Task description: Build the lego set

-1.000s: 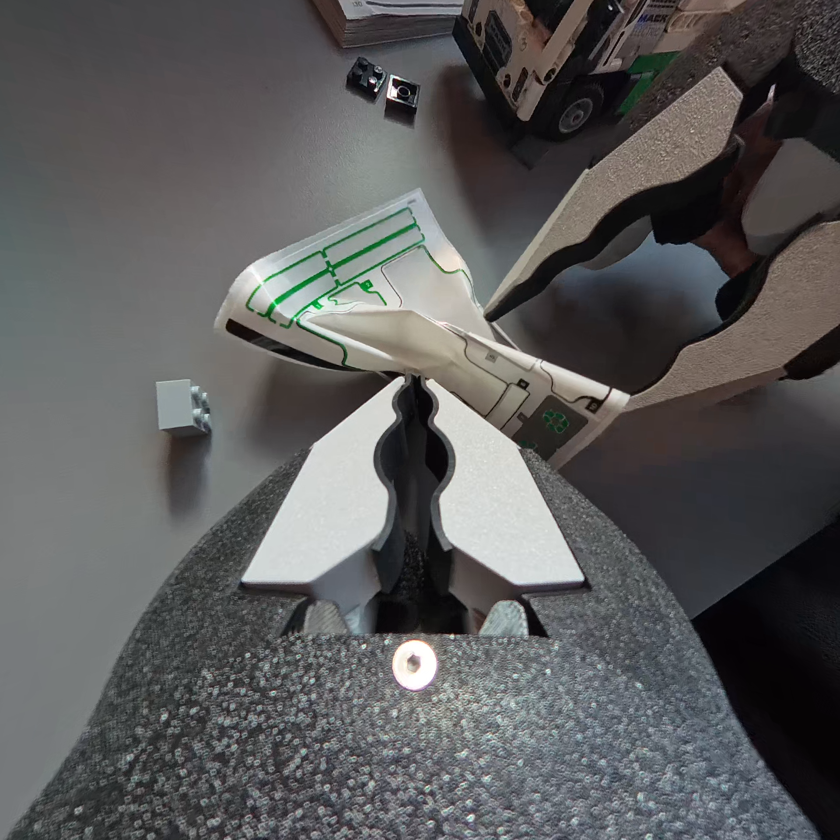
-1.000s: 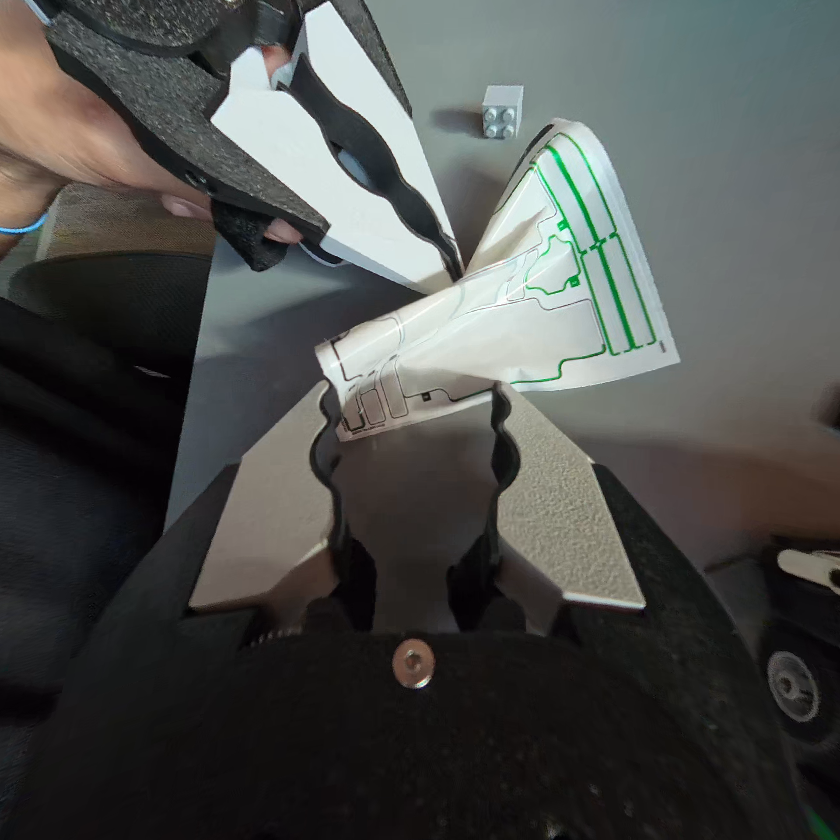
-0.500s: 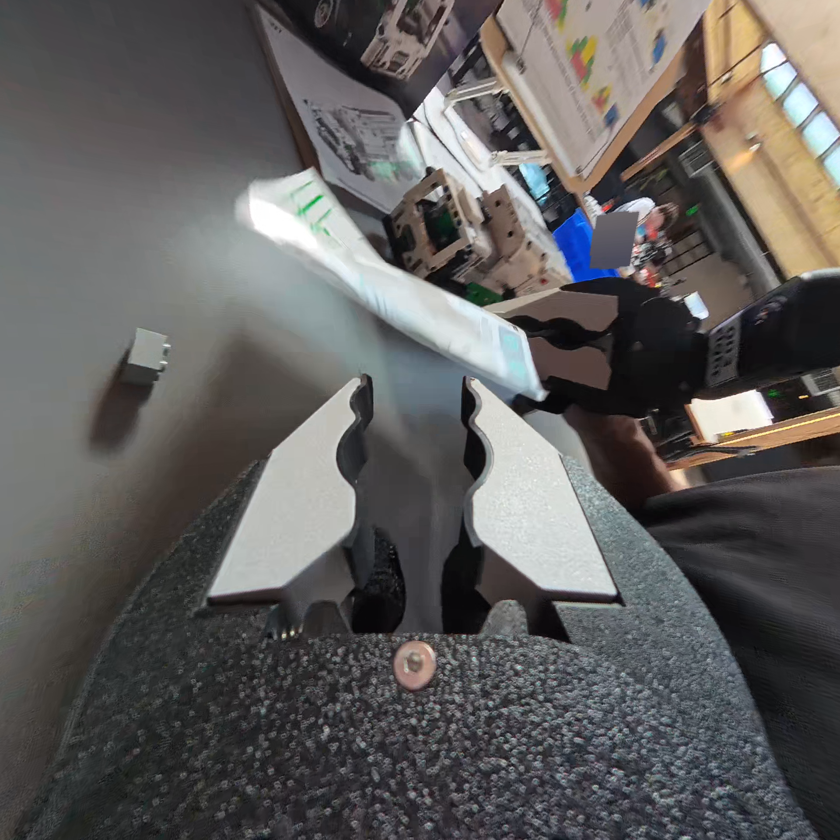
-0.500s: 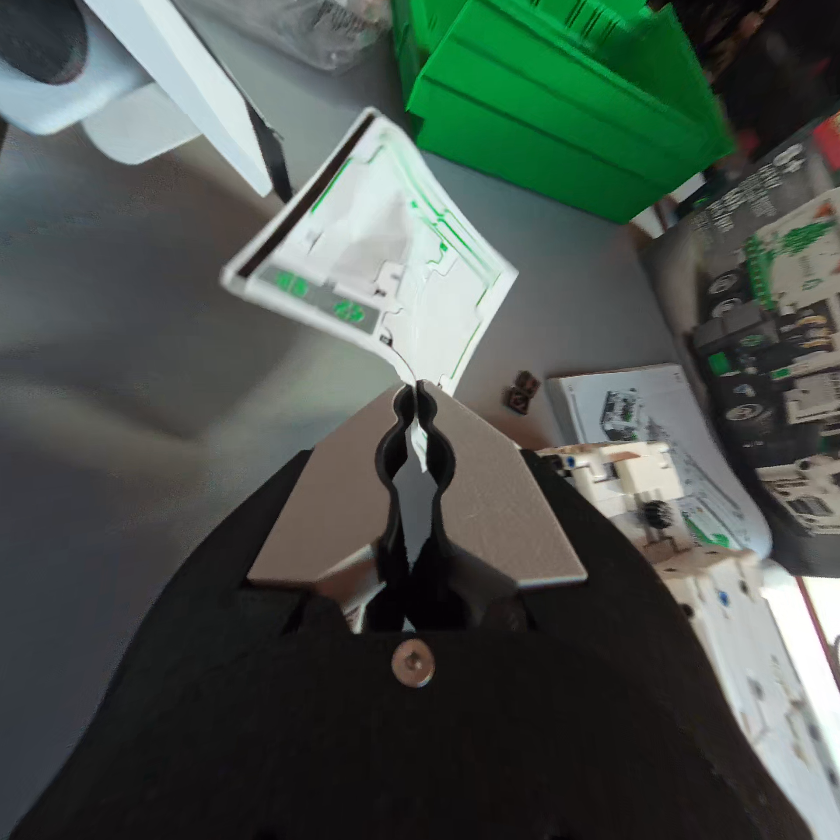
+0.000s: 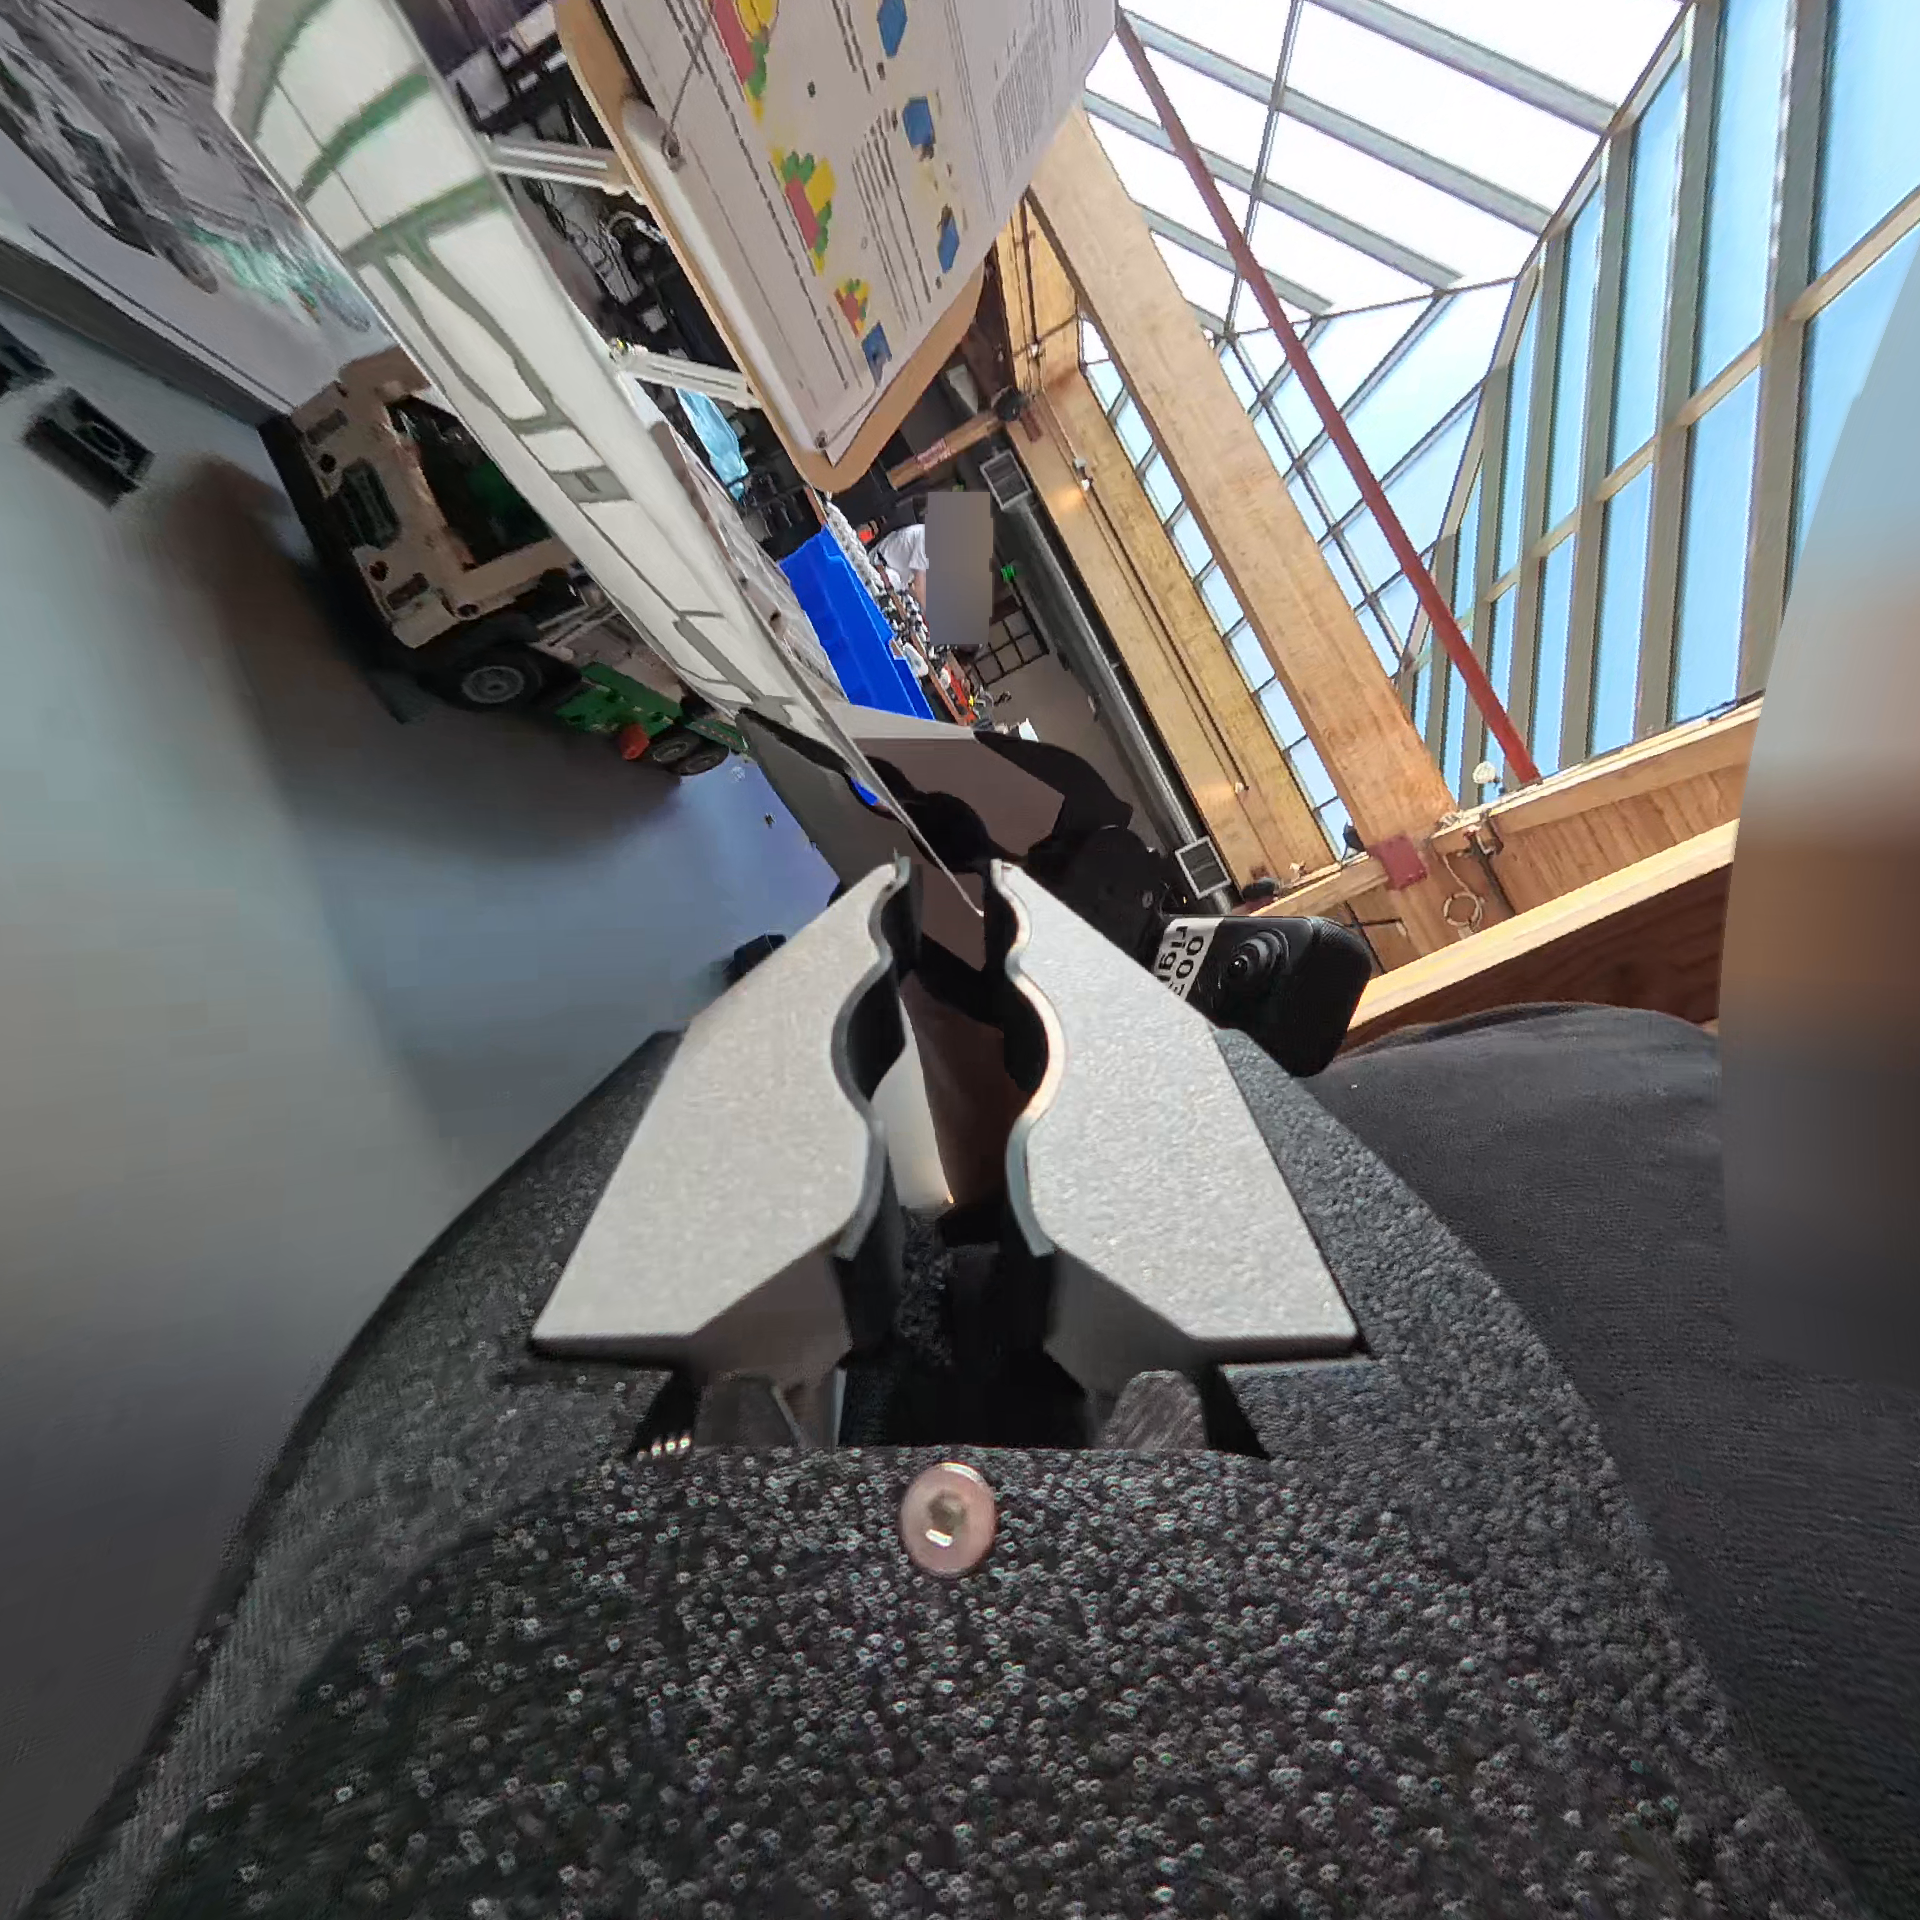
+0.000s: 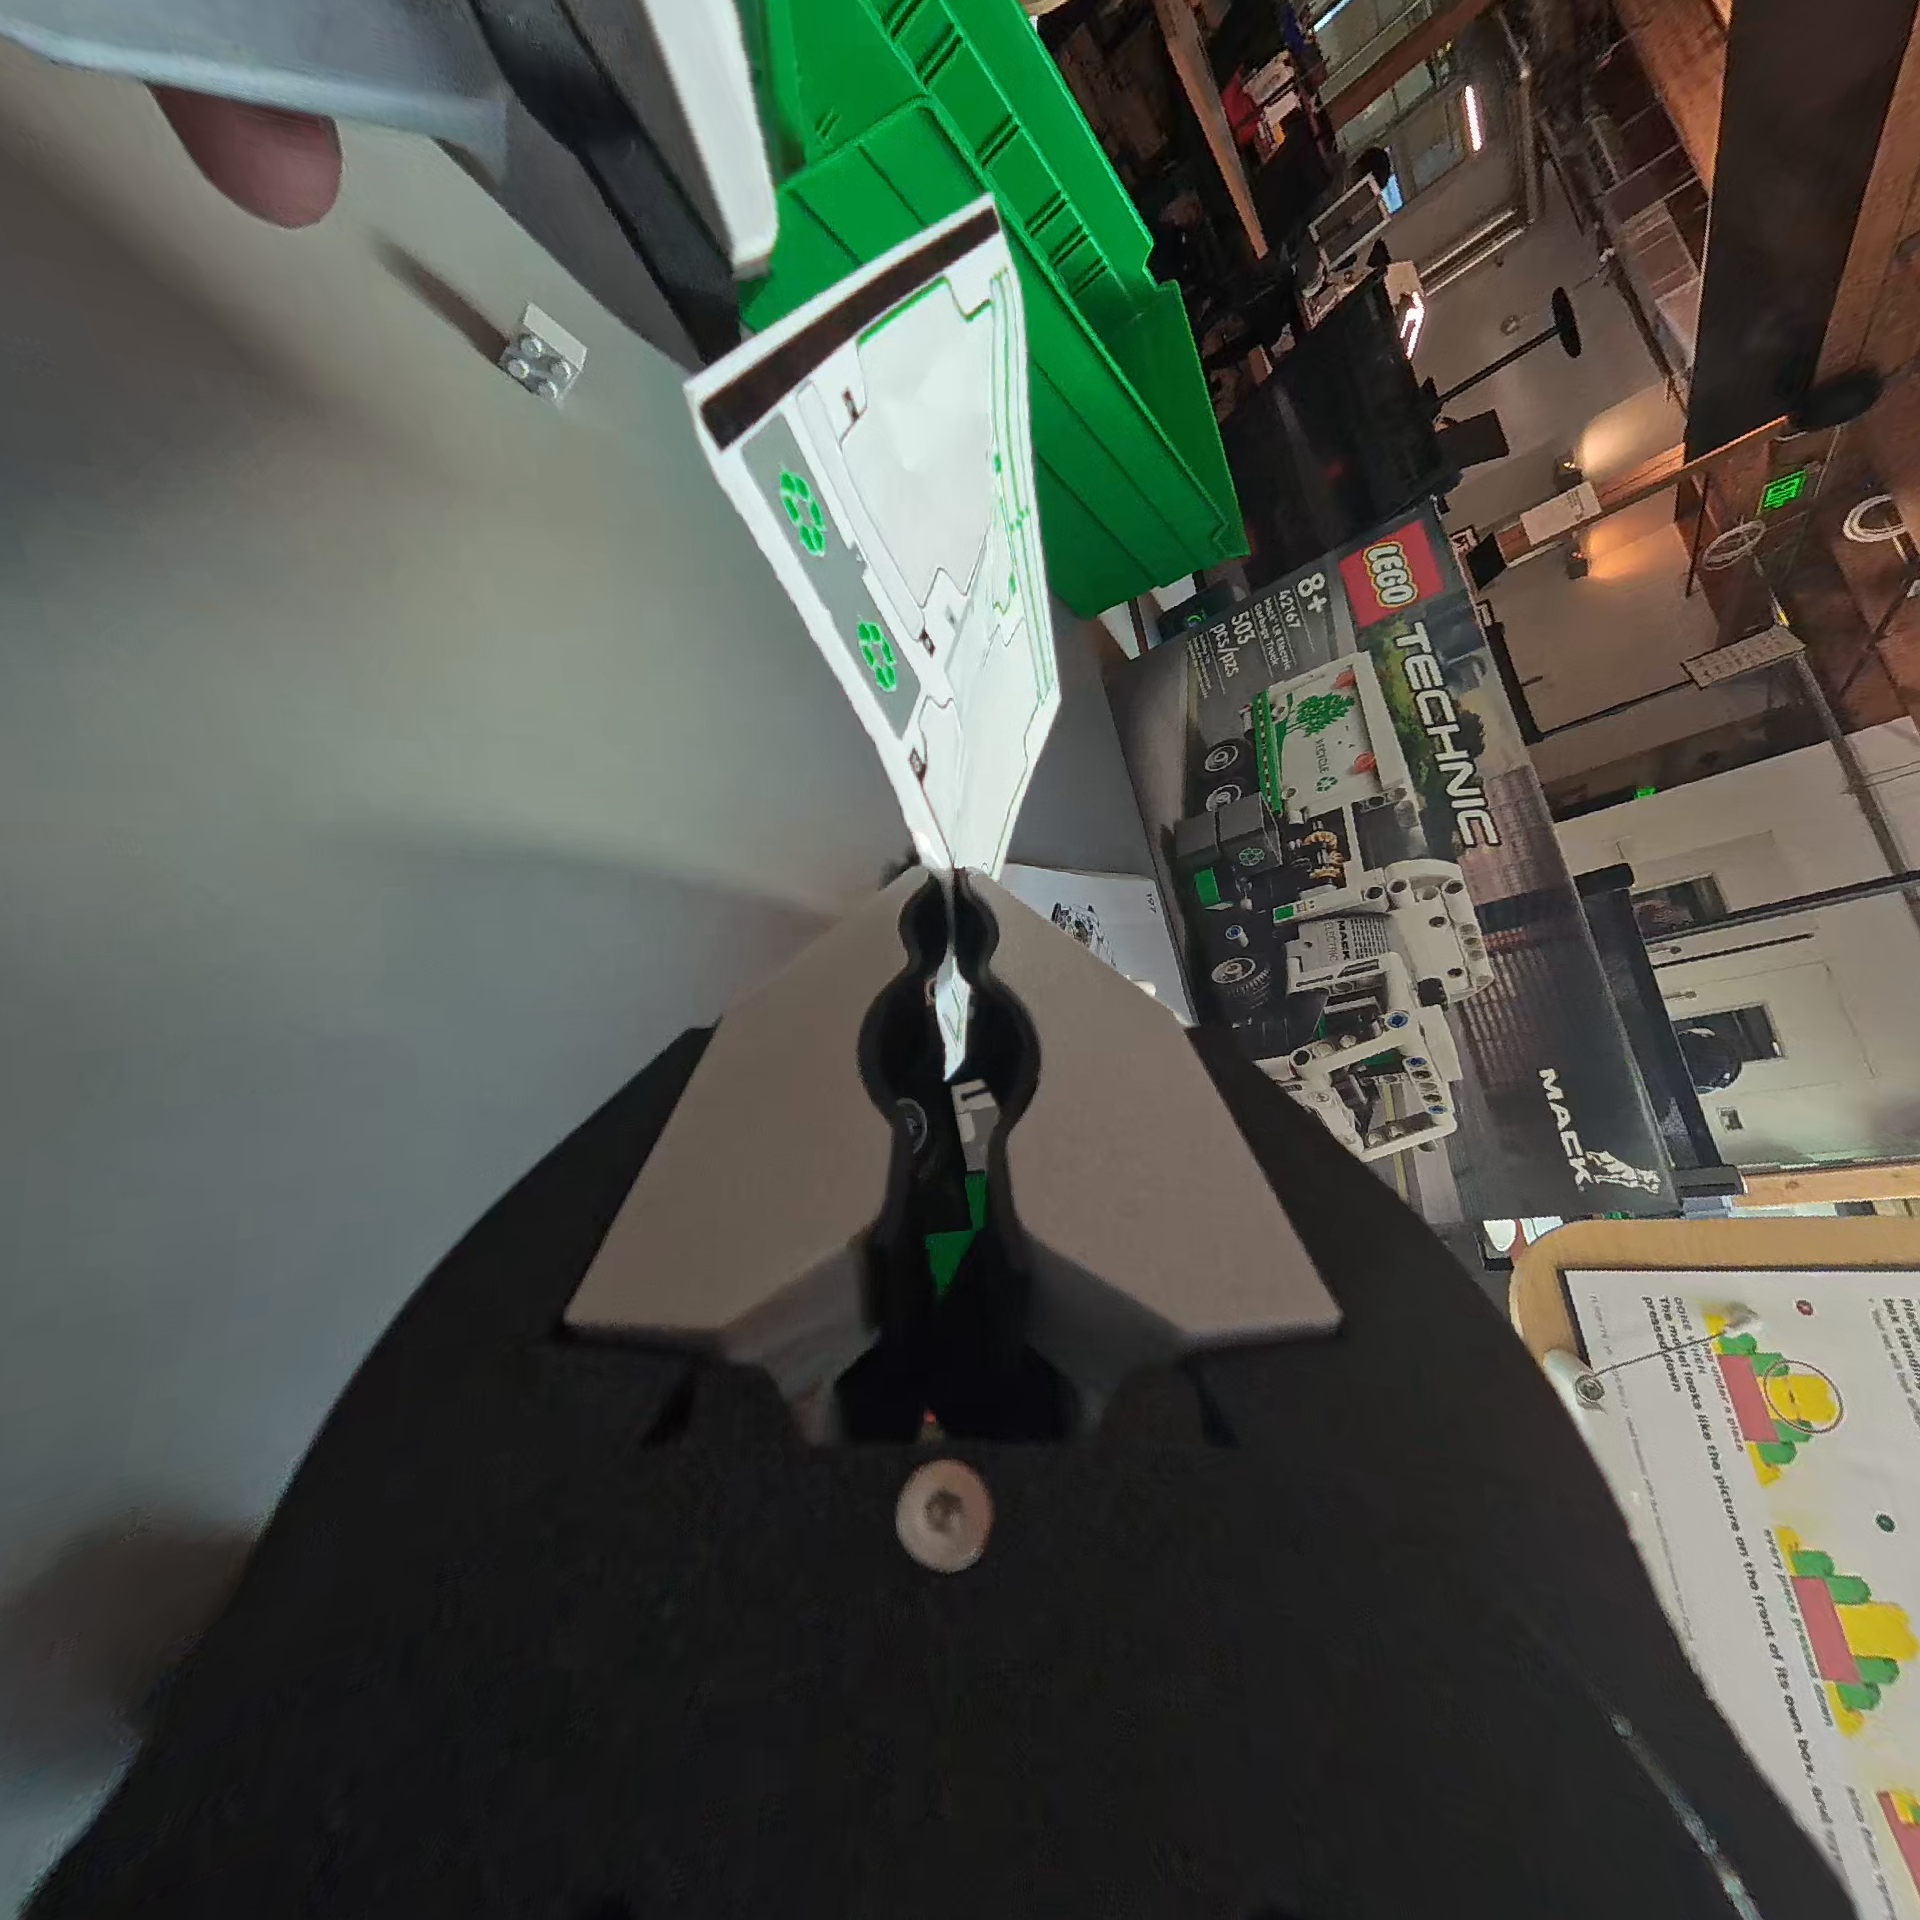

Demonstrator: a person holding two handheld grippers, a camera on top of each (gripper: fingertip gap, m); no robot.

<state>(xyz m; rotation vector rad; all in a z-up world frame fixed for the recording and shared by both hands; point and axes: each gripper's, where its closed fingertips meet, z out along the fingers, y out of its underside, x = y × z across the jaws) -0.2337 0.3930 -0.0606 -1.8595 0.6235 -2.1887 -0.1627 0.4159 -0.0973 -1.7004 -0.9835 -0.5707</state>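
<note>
A grey table (image 6: 312,727) runs through a tall hall with wooden beams and a glass roof. The right gripper (image 6: 951,883) is lifted off the table with its tips pinched tight on the lower corner of a white sticker sheet (image 6: 914,540) printed with green lines; the sheet stands up and away from the tips, clear of the surface. Beyond the sheet's far edge lie green bins (image 6: 987,260), and to the right of the gripper stands the set's box (image 6: 1403,883), with a clipboard (image 6: 1766,1507) of coloured brick pictures nearer the camera. A small grey brick (image 6: 540,353) sits on the table up and left of the sheet.

The left gripper (image 5: 945,883) holds nothing, its jaws a narrow gap apart. The sheet (image 5: 499,343) stretches up and left just ahead of its tips. To its left, on the table, stands the partly built white and green truck (image 5: 447,551).
</note>
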